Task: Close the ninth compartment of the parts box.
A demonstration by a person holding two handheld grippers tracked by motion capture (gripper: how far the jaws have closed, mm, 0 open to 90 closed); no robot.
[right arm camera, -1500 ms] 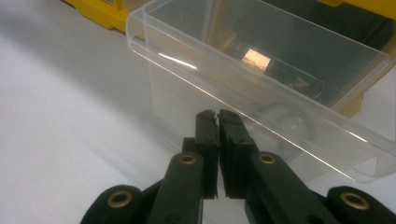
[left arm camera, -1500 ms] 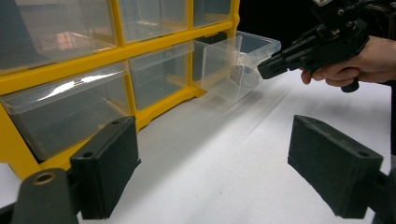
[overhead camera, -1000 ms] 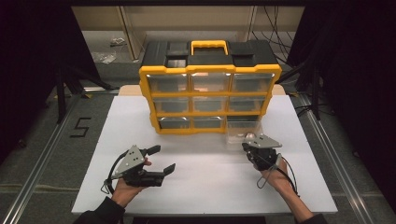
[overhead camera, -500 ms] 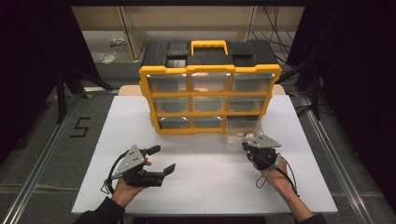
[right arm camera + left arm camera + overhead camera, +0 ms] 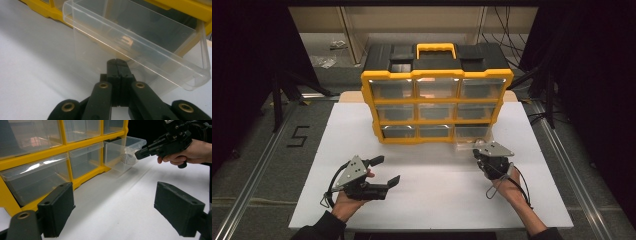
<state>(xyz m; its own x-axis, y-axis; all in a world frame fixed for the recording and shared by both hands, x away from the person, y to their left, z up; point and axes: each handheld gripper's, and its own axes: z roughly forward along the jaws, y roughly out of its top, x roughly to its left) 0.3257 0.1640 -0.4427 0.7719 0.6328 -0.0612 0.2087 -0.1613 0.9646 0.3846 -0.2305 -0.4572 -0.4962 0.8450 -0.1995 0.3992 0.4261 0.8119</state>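
clear drawer (image 5: 471,141) farther out than before, right claw (image 5: 482,153) pinching its front

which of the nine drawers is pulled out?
The bottom-right drawer of the yellow organizer, jutting toward the right gripper, whose shut jaws meet its front. The other eight sit flush.

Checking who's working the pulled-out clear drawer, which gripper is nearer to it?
Right. The right gripper is shut at the drawer front; the left gripper sits open, well off to its left.
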